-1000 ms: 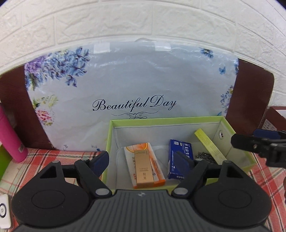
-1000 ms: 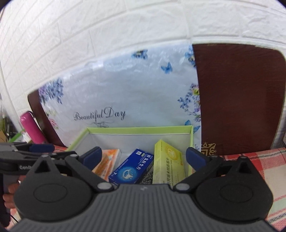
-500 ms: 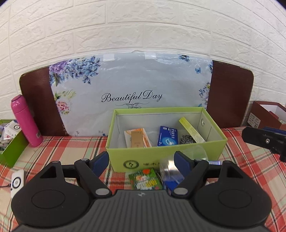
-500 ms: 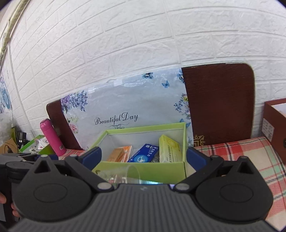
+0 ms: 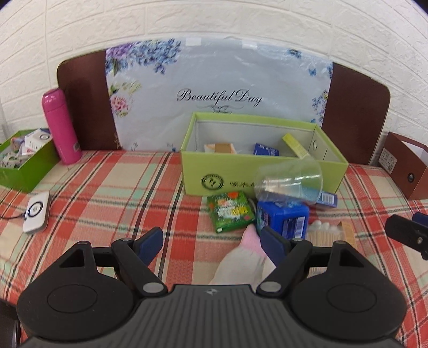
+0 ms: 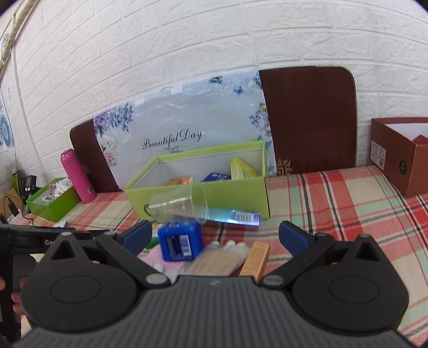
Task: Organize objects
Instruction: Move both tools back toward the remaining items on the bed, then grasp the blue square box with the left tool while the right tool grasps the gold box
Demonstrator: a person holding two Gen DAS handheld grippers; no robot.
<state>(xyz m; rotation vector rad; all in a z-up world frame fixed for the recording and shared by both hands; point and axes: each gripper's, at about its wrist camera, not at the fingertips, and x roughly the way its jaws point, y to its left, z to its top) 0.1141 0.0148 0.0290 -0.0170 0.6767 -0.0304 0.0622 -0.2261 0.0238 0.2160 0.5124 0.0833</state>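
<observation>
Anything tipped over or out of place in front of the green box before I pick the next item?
Yes. The clear plastic cup lies on its side, propped on the blue box against the green box's front wall. A blue tube lies flat beneath it.

Bright, even light with soft shadows; fisheye bending bows the brick wall at the edges; near items blur slightly.

Left claw and right claw both gape, empty.
</observation>
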